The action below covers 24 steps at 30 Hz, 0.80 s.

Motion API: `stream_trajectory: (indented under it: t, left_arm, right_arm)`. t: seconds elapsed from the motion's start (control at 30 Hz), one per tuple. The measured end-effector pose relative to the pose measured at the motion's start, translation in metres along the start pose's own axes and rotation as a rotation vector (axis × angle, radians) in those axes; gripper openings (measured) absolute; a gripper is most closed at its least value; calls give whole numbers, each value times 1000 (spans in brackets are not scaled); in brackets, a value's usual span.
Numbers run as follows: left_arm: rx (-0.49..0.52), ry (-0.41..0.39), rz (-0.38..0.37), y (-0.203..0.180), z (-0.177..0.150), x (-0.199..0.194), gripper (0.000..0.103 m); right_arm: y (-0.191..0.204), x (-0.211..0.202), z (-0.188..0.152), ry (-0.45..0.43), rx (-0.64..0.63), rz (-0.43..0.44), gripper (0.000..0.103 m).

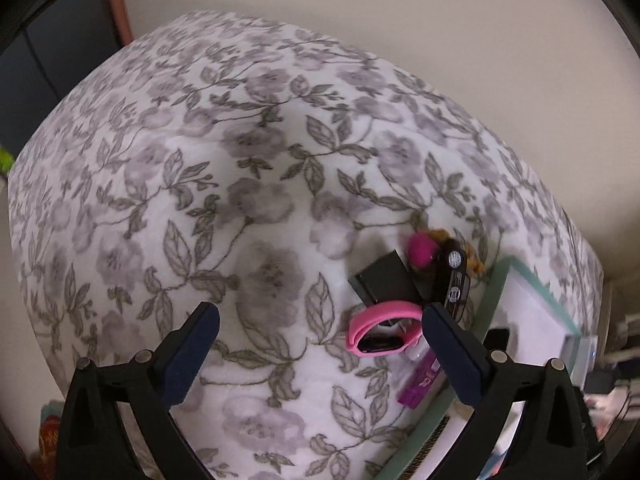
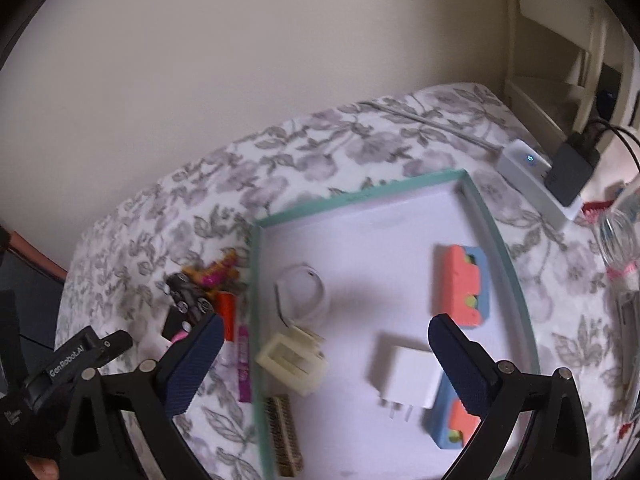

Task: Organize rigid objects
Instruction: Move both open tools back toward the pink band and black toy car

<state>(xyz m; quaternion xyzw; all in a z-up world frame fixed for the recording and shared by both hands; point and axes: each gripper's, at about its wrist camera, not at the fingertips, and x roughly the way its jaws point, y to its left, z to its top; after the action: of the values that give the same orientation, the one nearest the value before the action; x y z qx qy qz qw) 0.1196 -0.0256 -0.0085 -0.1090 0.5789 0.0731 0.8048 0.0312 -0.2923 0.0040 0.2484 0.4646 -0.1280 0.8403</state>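
Observation:
A teal-rimmed white tray (image 2: 360,196) lies on a floral cloth. In it are a white band (image 2: 302,294), a cream block (image 2: 290,362), a white charger (image 2: 404,376), two coral-and-blue blocks (image 2: 460,286) and a brown comb-like strip (image 2: 284,436). My right gripper (image 2: 324,364) is open above the tray. Left of the tray lies a heap: a pink wristband (image 1: 382,332), a black box (image 1: 386,282), a black toy car (image 1: 454,280), a magenta ball (image 1: 420,250) and a purple stick (image 1: 420,384). My left gripper (image 1: 320,354) is open, its right finger beside the wristband.
The tray's rim (image 1: 494,292) shows at the right of the left wrist view. A white power strip (image 2: 536,176) with a black plug (image 2: 568,172) lies behind the tray. A clear bottle (image 2: 620,240) stands at the right. A wall is behind the table.

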Motion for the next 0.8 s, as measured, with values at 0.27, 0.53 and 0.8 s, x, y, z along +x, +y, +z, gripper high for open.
stream_trajectory:
  t: [0.27, 0.53, 0.8]
  left_arm:
    - [-61, -20, -15, 1, 27, -11, 101]
    - [-18, -10, -44, 0, 53, 2, 101]
    - [29, 74, -14, 4, 53, 36, 101]
  right_arm:
    - [28, -9, 23, -40, -79, -21, 103]
    - [65, 2, 40, -54, -115, 59, 103]
    - [91, 59, 27, 44, -169, 73, 103]
